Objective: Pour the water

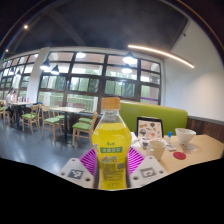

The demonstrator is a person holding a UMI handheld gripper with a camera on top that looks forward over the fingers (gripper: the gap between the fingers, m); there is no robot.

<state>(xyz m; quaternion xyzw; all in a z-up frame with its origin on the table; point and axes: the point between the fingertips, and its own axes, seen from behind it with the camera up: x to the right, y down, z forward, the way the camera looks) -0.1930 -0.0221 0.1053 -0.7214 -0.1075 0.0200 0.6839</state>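
Note:
A plastic bottle of yellow drink with an orange cap and a green-and-white label stands upright between my fingers. My gripper is shut on the bottle, both purple pads pressing its sides low on the body. The bottle's base is hidden below. Beyond the right finger, a white cup stands on a red coaster on the light table.
A framed card and small items sit on the table behind the bottle. A green bench back runs behind it. Wooden chairs and tables fill the room to the left, under large windows.

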